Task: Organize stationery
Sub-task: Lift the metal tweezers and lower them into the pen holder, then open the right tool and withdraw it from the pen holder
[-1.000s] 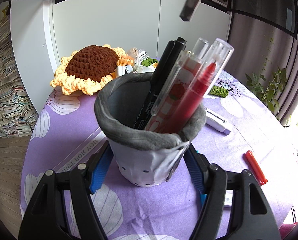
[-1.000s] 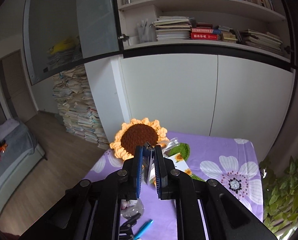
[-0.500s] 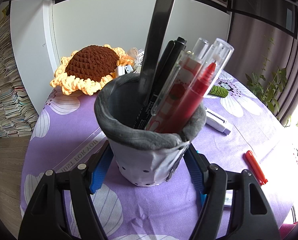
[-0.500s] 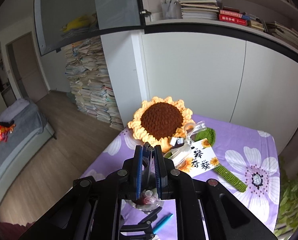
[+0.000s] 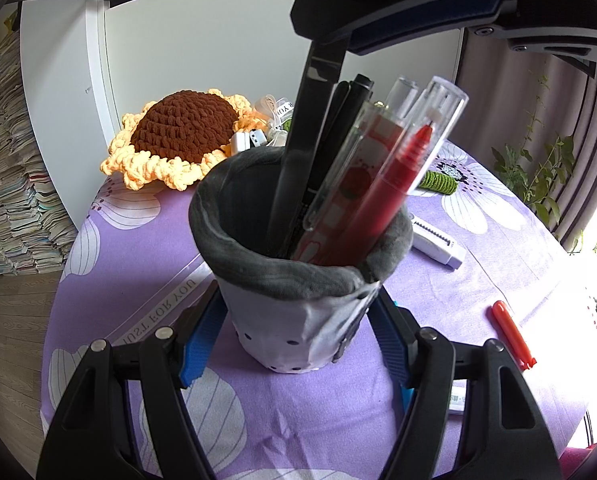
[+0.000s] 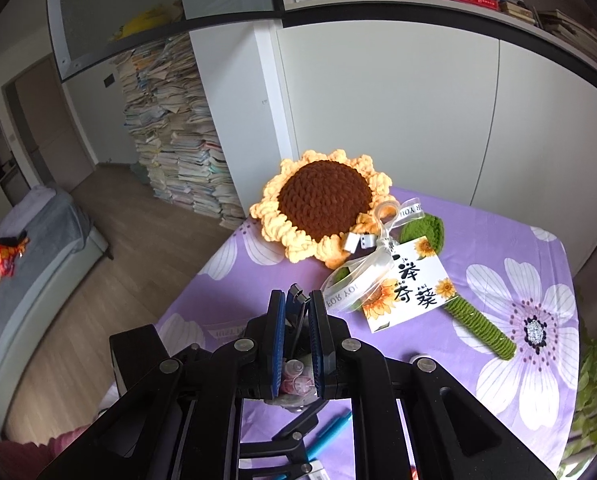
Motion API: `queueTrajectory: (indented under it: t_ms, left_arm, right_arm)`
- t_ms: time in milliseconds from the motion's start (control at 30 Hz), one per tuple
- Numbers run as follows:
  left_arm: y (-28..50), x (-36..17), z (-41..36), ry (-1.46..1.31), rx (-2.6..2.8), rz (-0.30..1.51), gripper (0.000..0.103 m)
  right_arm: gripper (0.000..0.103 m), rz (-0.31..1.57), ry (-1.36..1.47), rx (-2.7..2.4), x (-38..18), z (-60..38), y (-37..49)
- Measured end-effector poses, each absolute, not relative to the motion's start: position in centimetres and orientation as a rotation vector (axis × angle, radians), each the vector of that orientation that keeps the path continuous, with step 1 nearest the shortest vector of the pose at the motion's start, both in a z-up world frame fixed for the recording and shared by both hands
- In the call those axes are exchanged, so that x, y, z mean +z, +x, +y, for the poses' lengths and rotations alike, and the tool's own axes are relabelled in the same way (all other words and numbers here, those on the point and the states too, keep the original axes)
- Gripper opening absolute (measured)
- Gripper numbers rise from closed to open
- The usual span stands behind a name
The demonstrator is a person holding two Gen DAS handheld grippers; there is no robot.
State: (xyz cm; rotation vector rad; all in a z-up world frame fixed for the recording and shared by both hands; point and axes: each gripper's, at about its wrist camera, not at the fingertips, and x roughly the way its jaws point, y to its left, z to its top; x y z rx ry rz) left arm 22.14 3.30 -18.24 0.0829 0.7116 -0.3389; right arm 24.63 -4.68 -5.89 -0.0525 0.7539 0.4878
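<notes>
Black pen (image 5: 298, 152) now lowered deep into the fabric pen cup (image 5: 298, 280), pinched in the right gripper (image 6: 296, 316) jaws from above; only release left, by the look of it. Left gripper (image 5: 294, 344) jaws clamped on the cup's sides. Beyond the cup: purple floral table (image 5: 138, 248), crochet sunflower (image 5: 178, 136), white cabinets.

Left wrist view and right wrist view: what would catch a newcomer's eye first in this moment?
The soft grey fabric pen cup in the centre of the left wrist view, gripped by the left tongs and stuffed with pens, including a clear-capped red marker. From above, the right tongs lower a flat black pen into it. Behind, a crocheted sunflower with a brown centre lies on the purple flowered tablecloth.
</notes>
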Motion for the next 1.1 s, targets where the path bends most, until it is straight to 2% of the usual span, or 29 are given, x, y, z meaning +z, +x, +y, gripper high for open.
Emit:
queueTrajectory:
  t_ms: [433,1100]
  left_arm:
    - [22.1,-18.2,3.3,0.083,-0.339,0.712,0.070]
    - [22.2,-18.2,3.4,0.083,-0.340,0.715,0.070]
  right_arm:
    - [0.012,0.815,-0.020,0.500,-6.8,-5.3,24.7]
    - [0.012,0.778,0.024,0.476,-5.9,-7.3,23.4]
